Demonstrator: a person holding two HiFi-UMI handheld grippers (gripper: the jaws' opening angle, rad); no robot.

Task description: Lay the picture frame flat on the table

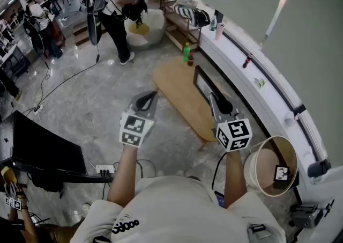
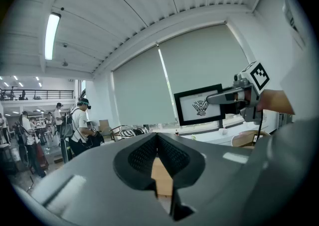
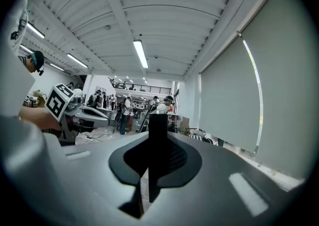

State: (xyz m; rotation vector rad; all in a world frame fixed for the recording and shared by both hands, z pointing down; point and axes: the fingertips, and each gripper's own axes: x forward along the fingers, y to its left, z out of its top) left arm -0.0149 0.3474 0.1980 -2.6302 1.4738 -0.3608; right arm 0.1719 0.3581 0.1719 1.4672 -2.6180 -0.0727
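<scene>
Your right claw [image 1: 214, 101] is clamped shut on one edge of the black-bordered picture frame [image 1: 201, 82], holding it upright over the low, oval, light wooden surface [image 1: 174, 94]. No view shows whether its lower edge touches the wood. Your left claw [image 1: 150, 98] is closed on nothing, hanging over the near left edge of that surface, apart from the frame.

Expect the frame to be stiff and fairly light, but probably glazed, so treat it as fragile. Its moulding looks smooth and narrow. With a single pinch on one edge it could swing or slip as you tilt it. Keep your hold on the black moulding, never the pane. If it feels loose, take the opposite edge with the left claw before you lower it.

The head view shows the frame almost edge-on. It alone shows the bare wood beneath the frame and the small green plastic bottle [image 1: 186, 52] at the far end, well away from it.

The left gripper view alone shows the frame's face, a white mat with a dark emblem [image 2: 200, 106], and your right claw biting high on its side.

The right gripper view gives only the frame's edge, a dark upright bar [image 3: 158, 130] between the pads.
</scene>
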